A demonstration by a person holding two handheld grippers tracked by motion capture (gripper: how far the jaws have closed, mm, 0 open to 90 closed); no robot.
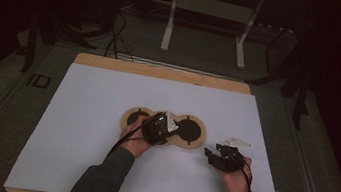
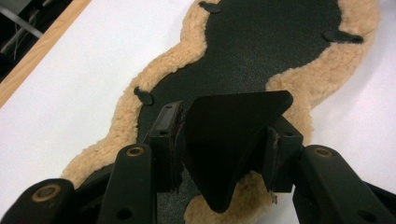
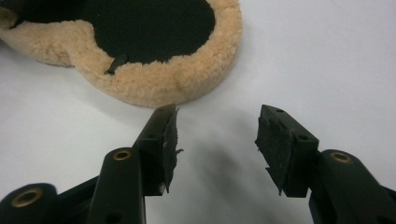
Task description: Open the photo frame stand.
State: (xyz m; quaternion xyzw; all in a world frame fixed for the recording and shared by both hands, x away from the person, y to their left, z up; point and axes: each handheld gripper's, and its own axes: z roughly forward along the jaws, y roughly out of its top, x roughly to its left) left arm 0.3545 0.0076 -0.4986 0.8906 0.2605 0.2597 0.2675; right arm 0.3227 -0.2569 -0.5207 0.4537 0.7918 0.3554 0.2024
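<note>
Near the middle of the white tabletop point(image 1: 78, 128), the left gripper point(image 2: 224, 154) clamps a black wedge-shaped piece point(image 2: 229, 140) over the tan fleece-edged three-lobed black pad point(image 2: 261, 42), while the right gripper point(image 3: 215, 149) gapes empty beside it.

We saw the right gripper point(image 3: 217, 140) with its jaws spread apart and nothing between them, hovering over the white surface point(image 3: 327, 60), just short of the fleece-edged black pad point(image 3: 154, 28).
</note>
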